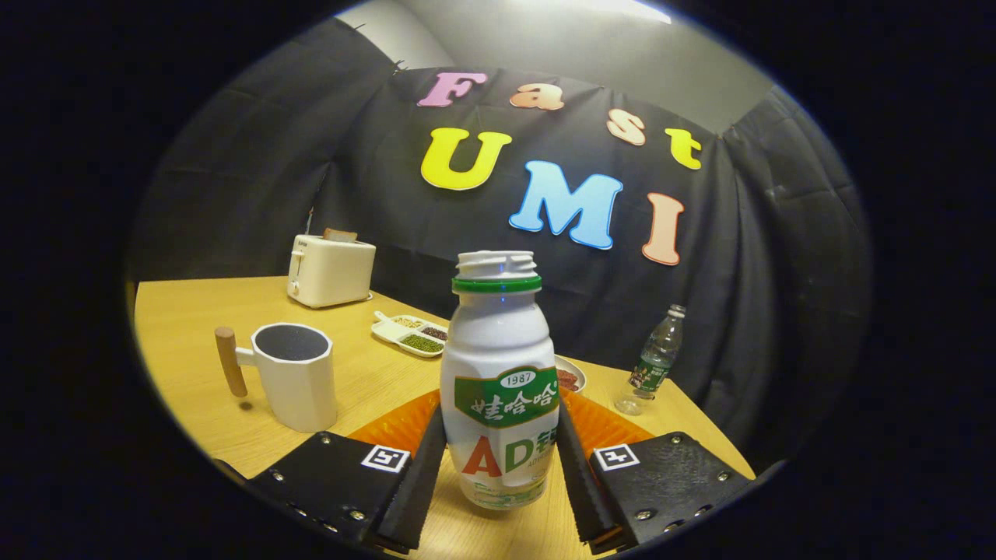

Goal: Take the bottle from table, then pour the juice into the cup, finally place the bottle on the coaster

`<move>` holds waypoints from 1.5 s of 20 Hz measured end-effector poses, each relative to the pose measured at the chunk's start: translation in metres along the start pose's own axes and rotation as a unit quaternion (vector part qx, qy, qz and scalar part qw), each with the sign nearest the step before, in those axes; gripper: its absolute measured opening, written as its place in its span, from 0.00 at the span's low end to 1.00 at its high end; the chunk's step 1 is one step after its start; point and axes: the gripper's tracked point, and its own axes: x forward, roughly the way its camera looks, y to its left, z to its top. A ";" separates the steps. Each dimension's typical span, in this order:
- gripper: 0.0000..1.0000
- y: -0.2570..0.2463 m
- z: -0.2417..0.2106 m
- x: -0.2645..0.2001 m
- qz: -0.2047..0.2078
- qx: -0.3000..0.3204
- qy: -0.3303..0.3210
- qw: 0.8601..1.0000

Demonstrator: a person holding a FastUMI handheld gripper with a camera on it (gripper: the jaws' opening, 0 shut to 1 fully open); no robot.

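The bottle (499, 373) is clamped at its lower body between nearly closed jaws; smooth, light plastic, uncapped, so slipping and spilling are judged likely. The cup (296, 377) is seen at ten o'clock.

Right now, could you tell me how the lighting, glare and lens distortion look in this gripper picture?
In the gripper view, fisheye bending curves the wooden table edge and tilts the toaster; light from above puts soft sheen on the white drink bottle, which is sharp, both fingers pressing its sides; the mug casts a small shadow under its handle; the water bottle sits dimmer near the wall.
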 end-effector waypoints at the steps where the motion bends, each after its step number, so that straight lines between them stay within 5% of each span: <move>1: 0.72 0.002 0.002 0.001 0.002 -0.015 0.003 1.000; 12: 0.72 0.018 0.004 0.014 0.019 -0.124 0.022 0.992; 30: 0.72 0.044 0.015 0.027 0.032 -0.322 0.021 0.946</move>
